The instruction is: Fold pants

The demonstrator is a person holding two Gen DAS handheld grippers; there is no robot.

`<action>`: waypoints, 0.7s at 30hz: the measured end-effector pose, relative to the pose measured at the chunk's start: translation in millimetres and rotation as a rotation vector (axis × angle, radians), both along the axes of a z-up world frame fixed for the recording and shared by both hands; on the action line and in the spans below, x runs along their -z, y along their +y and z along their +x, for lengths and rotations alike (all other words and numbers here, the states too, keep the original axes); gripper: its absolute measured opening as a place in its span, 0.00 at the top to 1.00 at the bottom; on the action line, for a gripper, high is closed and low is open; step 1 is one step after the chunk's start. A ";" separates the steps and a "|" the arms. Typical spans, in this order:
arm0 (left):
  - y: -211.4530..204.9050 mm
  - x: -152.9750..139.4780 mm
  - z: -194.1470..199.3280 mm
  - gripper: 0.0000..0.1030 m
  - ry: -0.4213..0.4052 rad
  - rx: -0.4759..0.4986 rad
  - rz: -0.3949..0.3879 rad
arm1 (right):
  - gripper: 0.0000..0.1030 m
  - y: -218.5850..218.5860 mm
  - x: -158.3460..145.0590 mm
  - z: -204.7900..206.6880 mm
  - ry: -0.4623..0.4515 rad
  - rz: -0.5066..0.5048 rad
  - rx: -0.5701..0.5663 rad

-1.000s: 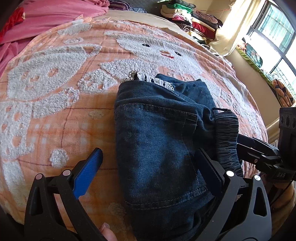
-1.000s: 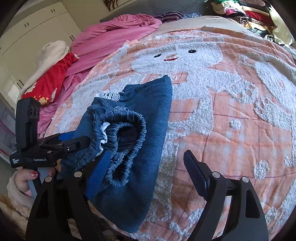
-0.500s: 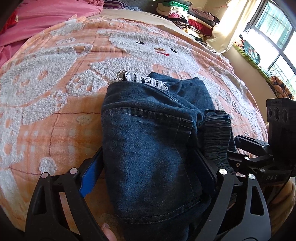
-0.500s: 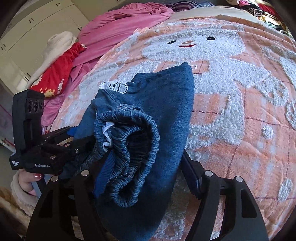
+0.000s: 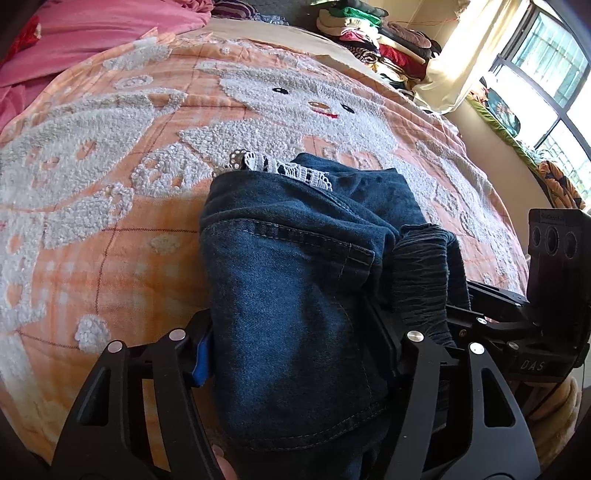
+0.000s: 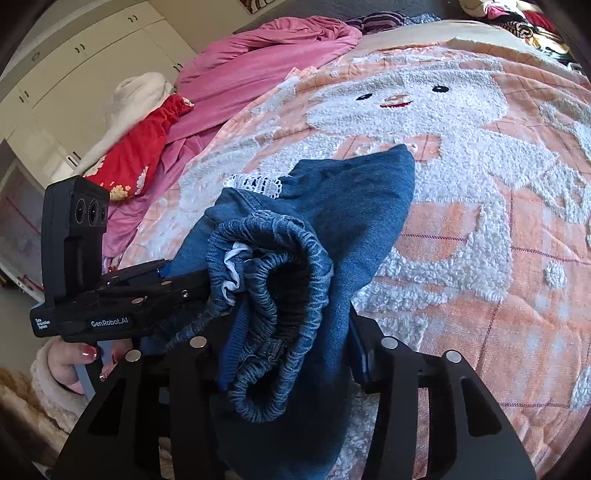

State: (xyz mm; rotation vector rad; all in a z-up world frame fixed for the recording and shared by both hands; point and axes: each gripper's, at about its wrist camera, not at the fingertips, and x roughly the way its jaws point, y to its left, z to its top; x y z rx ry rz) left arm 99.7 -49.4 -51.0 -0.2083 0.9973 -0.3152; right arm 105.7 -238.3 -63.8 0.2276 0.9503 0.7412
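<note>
The pants (image 5: 295, 295) lay folded in a thick bundle on the blanket (image 5: 110, 240), just below the white bear figure's (image 5: 295, 99) face, with a strip of white lace (image 5: 280, 168) poking out at the bundle's far edge. The left gripper (image 5: 295, 347) straddled the near end of the bundle, its jaws closing, the blue pad and the black finger both already against the denim on either side. The right gripper (image 6: 291, 339) came at the bundle from the waistband end (the elastic waistband (image 6: 273, 295) was rolled up into a fat loop); its jaws were closing too, with the denim filling the gap between them and both fingers pressed into the cloth. From the right wrist camera, a hand (image 6: 74, 365) with painted nails held the left gripper's handle, left of the pants. A pink quilt (image 6: 258, 62) and a red garment (image 6: 144, 147) lay beyond the blanket, left of the bear. A clothes pile (image 5: 369, 33) sat at the bed's far end, beyond the bear's head.
</note>
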 end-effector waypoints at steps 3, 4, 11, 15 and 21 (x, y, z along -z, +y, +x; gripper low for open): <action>-0.7 -7.1 -3.4 0.49 -0.013 0.007 -0.006 | 0.59 4.9 -8.3 -5.7 -0.030 -0.009 -0.003; -1.1 -9.3 -4.3 0.49 -0.016 0.009 -0.007 | 0.59 5.8 -10.9 -7.4 -0.038 -0.010 -0.006; -0.4 -23.6 -8.6 0.49 -0.037 0.008 -0.018 | 0.59 11.2 -31.2 -15.8 -0.094 -0.027 -0.027; 0.9 -34.7 -7.7 0.49 -0.061 0.006 -0.013 | 0.59 13.7 -40.6 -15.2 -0.119 -0.026 -0.030; 2.7 -53.6 2.8 0.49 -0.106 0.009 -0.001 | 0.59 15.3 -56.3 -6.1 -0.163 -0.027 -0.034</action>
